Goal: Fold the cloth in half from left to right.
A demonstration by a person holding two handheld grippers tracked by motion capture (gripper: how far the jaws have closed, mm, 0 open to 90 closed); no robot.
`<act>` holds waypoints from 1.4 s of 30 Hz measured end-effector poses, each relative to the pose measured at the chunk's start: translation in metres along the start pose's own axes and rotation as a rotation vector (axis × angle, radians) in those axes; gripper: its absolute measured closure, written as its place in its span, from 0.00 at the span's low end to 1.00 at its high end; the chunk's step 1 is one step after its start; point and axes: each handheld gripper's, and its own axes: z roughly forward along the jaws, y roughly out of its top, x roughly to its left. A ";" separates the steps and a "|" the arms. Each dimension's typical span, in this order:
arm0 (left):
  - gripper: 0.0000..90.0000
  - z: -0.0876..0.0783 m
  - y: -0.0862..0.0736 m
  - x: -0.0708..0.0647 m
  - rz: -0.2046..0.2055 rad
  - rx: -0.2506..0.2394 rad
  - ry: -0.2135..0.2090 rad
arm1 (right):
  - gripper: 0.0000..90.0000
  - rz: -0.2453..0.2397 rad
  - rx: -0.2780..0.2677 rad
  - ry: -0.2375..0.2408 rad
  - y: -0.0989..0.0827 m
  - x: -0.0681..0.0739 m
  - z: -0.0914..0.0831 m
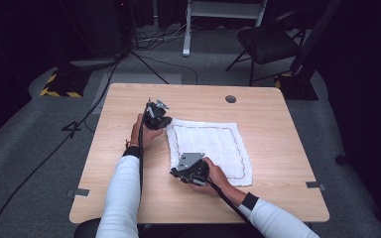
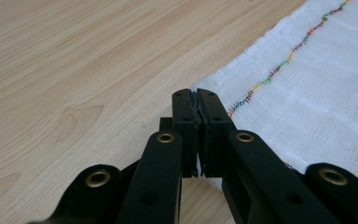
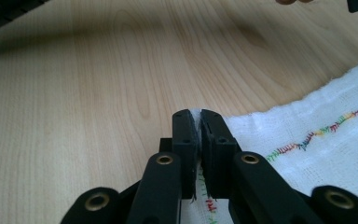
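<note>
on the light wooden table [image 1: 278, 148], a white cloth [image 1: 213, 144] with a dark stitched border lies spread flat, slightly right of centre. in the gripper views the stitching [image 2: 279, 65] runs in multicoloured thread just inside the hem.

left gripper [image 1: 162, 120]: positioned at the far left corner of the cloth, held by the left hand [image 1: 141, 133]. in the left gripper view its two black jaws are pressed together, with a thin edge of the white cloth [image 2: 335, 93] pinched between the pads at that corner.

right gripper [image 1: 178, 174]: positioned at the near left corner of the cloth, held by the right hand [image 1: 213, 176], with a grey three-cornered plate [image 1: 190, 159] on top. in the right gripper view its jaws are closed on the cloth [image 3: 335, 154], and white fabric shows in the narrow seam between them.

both forearms wear white sleeves [image 1: 124, 193]. beyond the table, on the grey floor, stand a black folding chair [image 1: 268, 42] and cables [image 1: 104, 89].
</note>
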 end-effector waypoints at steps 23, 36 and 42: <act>0.97 -0.042 0.007 -0.007 0.036 -0.051 0.044 | 0.95 -0.051 -0.067 -0.008 0.022 0.015 -0.019; 0.97 -0.032 0.030 -0.026 0.053 -0.088 0.015 | 0.95 -0.019 -0.090 -0.051 0.010 0.003 -0.050; 0.97 -0.018 0.042 -0.042 0.075 -0.089 -0.010 | 0.95 0.002 -0.088 -0.074 -0.004 -0.004 -0.065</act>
